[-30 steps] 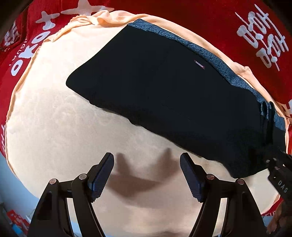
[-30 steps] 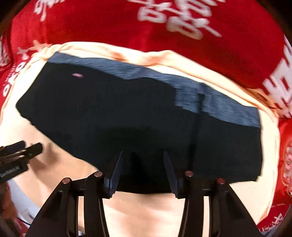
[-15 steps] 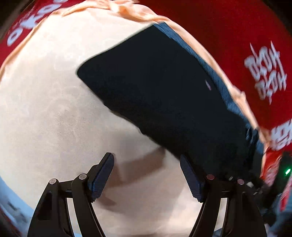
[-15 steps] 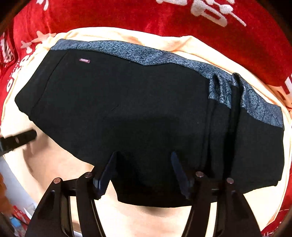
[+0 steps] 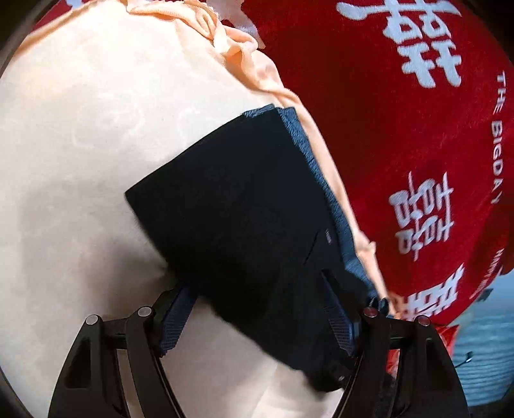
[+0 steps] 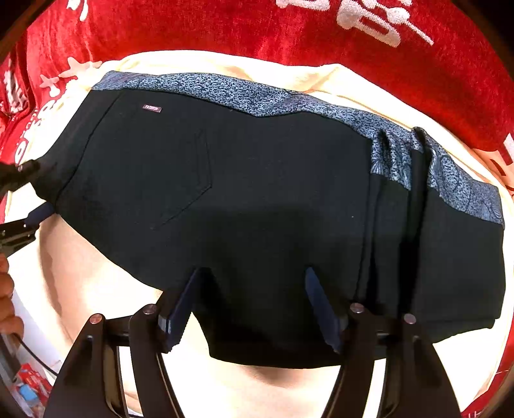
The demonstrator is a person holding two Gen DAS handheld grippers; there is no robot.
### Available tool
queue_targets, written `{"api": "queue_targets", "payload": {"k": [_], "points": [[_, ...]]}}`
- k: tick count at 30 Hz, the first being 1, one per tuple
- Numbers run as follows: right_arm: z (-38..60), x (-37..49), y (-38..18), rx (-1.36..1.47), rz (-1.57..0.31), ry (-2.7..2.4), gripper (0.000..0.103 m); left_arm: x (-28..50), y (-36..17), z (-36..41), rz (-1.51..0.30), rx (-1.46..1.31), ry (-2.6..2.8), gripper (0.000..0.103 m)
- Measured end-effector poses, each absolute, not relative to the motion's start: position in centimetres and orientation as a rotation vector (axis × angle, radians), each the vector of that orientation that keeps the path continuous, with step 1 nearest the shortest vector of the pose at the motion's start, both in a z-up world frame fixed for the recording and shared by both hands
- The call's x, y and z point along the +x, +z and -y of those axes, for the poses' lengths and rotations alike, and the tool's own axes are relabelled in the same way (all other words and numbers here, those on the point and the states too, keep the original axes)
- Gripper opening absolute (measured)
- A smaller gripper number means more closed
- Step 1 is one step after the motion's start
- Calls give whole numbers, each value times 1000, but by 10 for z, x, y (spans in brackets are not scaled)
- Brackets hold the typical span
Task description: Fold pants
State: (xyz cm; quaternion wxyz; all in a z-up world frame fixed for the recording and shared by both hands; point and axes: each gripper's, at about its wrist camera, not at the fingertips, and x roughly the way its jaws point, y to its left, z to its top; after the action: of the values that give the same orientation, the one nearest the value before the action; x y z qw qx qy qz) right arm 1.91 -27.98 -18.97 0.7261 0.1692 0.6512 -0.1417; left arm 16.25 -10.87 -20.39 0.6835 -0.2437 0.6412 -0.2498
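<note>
Black pants (image 6: 257,199), folded into a long band with a blue-grey patterned waistband (image 6: 244,93) along the far side, lie on a pale peach cloth (image 6: 289,386) that covers most of the table. A red fabric with white lettering (image 6: 225,29) lies under the cloth and shows along the far edge and at both ends.

At the left end of the pants, seen from the right wrist camera, the left claw (image 6: 30,189) reaches in from the table's left edge, one tip above the fabric's end and one below it. A person's fingers (image 6: 6,305) show at the frame's left border, just below it. From the left claw's own camera, the left claw (image 5: 257,315) stands wide apart, and the end of the pants (image 5: 244,209) lies between its fingers; I cannot tell whether the pads press on the cloth.

Moving right, a small pink label (image 6: 151,108) sits near the waistband, with a back pocket's stitched outline beside it. At the near edge of the pants, the right claw (image 6: 253,308) points down with its jaws opening. The dark fabric lies between the fingers, and the pads stand clear of it.

Further right, two upright creases run across the pants from waistband to near edge. The right end of the pants lies flat near the cloth's right edge.
</note>
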Motion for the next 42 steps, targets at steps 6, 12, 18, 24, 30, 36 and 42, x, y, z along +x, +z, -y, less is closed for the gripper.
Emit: {"api": "queue_targets", "payload": {"k": [6, 12, 18, 24, 30, 36, 42], "points": [[295, 15, -198, 381, -1422, -307, 71, 165, -193, 129, -1403, -532, -559, 87], [300, 13, -195, 393, -1427, -295, 71, 171, -199, 154, -1412, -438, -426, 94], [323, 20, -160, 425, -1395, -290, 71, 168, -189, 172, -1383, -149, -323, 43], [356, 62, -120, 543, -1361, -167, 72, 136, -162, 212, -1165, 233, -406, 36], [340, 158, -101, 550, -1474, 127, 81, 89, -148, 243, -942, 517, -521, 36], [270, 225, -106, 416, -1593, 318, 85, 82, -147, 248, -914, 550, -532, 36], [233, 252, -146, 296, -1737, 349, 84, 76, -149, 248, -905, 562, -519, 36]]}}
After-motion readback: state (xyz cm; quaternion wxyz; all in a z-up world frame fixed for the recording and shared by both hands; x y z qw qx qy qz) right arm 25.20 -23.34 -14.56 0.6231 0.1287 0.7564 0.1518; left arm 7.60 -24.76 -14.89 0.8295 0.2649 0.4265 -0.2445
